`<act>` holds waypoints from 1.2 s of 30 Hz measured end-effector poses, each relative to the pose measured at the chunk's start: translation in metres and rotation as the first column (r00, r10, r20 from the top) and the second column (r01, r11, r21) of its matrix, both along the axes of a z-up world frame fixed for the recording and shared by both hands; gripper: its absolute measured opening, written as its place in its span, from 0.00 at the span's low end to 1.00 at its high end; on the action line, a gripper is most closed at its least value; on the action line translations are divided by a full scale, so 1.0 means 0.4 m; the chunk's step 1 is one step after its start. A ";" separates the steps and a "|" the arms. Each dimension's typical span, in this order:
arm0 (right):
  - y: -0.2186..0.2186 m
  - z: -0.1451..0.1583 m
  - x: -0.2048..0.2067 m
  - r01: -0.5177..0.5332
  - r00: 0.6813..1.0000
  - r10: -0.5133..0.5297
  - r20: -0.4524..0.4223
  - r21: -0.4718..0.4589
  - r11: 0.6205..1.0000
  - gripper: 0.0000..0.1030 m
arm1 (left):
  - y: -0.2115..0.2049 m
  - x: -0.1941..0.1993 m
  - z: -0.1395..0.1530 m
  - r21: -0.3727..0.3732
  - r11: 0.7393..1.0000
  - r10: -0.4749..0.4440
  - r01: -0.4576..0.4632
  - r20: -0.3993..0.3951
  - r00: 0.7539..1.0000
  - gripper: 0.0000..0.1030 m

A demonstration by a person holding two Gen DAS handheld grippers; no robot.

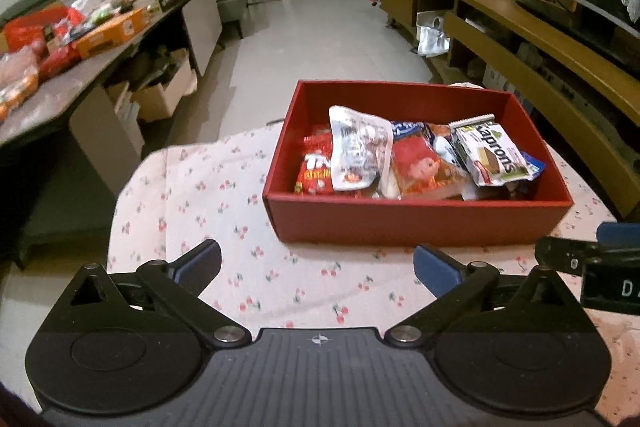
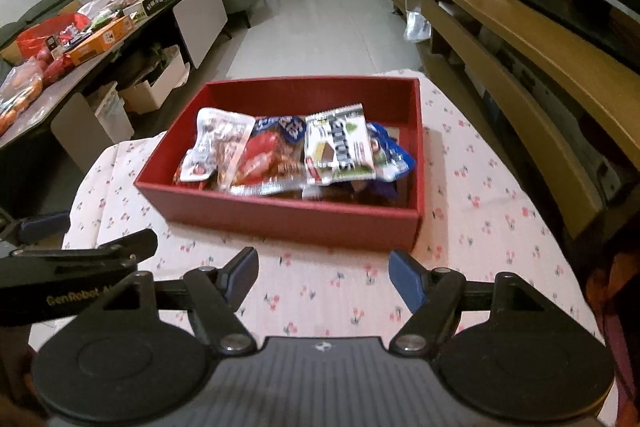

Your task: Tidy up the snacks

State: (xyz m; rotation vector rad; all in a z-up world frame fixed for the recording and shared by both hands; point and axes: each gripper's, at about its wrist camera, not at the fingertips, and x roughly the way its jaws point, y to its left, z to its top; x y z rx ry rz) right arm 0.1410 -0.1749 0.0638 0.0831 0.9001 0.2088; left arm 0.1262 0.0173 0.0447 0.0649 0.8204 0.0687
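Red cardboard walls hold the snack packets (image 1: 416,159) heaped in a box (image 1: 416,223) at the middle of the cloth-covered counter (image 1: 280,279), a white wafer pack (image 2: 340,147) lying on top. The left tool (image 1: 318,263) and right tool (image 2: 323,277) hover side by side just short of the box, both spread wide and carrying nothing. With no packet loose on the cloth, the sorting appears done or paused.
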 end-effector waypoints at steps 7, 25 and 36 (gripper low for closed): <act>-0.015 -0.012 -0.070 0.006 1.000 -0.006 -0.011 -0.002 1.000 0.85 | -0.006 -0.068 -0.014 0.002 1.000 0.015 -0.015 -0.008 1.000 1.00; -0.026 -0.023 -0.198 -0.010 1.000 0.011 -0.025 0.020 1.000 0.85 | -0.026 -0.194 -0.028 -0.020 1.000 0.003 -0.003 -0.041 0.999 1.00; -0.021 -0.046 -0.246 -0.021 0.998 0.021 -0.058 0.000 1.000 0.85 | -0.021 -0.227 -0.043 -0.059 0.998 0.009 -0.014 -0.080 0.997 1.00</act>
